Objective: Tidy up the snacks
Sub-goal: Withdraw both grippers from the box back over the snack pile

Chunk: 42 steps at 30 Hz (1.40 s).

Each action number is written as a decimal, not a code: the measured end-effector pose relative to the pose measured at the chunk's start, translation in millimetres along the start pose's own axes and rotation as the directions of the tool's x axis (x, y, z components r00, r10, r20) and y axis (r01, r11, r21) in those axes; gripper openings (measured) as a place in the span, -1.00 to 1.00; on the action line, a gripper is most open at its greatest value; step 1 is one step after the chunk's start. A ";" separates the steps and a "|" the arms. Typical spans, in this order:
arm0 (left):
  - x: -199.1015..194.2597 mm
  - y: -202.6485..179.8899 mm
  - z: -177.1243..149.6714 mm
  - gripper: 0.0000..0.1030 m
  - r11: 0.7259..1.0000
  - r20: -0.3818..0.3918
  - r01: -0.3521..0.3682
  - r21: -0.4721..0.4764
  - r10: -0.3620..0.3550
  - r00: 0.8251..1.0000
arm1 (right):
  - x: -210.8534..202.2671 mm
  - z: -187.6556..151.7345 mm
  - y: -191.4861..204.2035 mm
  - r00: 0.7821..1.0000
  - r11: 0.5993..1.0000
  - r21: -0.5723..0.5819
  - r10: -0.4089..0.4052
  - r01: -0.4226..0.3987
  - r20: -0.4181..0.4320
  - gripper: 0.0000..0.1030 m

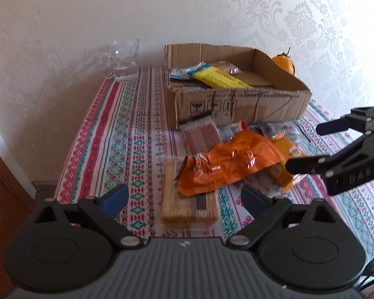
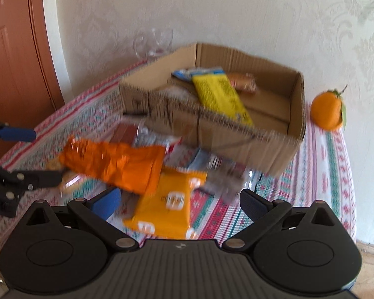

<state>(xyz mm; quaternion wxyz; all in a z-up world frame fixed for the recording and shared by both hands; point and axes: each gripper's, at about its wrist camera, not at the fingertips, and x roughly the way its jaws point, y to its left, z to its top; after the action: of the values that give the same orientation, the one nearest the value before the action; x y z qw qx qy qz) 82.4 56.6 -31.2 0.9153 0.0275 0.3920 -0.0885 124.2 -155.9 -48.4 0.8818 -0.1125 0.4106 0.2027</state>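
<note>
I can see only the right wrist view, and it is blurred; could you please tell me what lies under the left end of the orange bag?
Observer: A clear-wrapped pack of biscuits; the orange bag overlaps its far end.
Operator: Thank you. Is the left gripper holding it?
Observer: No. The left gripper is open and holds nothing; the pack shows between its fingers.
Operator: Does the glass touch the box?
Observer: No. The glass mug stands upright, apart from the cardboard box, with tablecloth showing between them.
</note>
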 end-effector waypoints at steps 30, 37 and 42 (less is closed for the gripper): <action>42.7 -2.6 -4.0 0.55 0.998 -0.066 0.040 0.047 -0.037 0.997 | 34.5 -26.3 7.1 0.999 1.000 0.000 0.014 -0.014 -0.029 1.00; 35.2 -3.4 -3.2 0.07 0.999 -0.069 0.023 0.024 -0.022 0.997 | 34.3 -26.0 7.6 1.000 1.000 0.001 0.012 -0.012 -0.024 1.00; 23.1 -2.0 -12.3 0.07 1.000 -0.085 0.016 0.023 -0.014 0.996 | 33.8 -26.5 7.3 1.000 1.000 0.001 0.012 -0.012 -0.024 1.00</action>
<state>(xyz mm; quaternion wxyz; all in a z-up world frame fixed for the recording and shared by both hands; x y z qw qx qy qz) 89.0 52.8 -56.4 0.8967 0.0392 0.4296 -0.0989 122.6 -150.1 -91.6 0.8758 -0.1122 0.4217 0.2065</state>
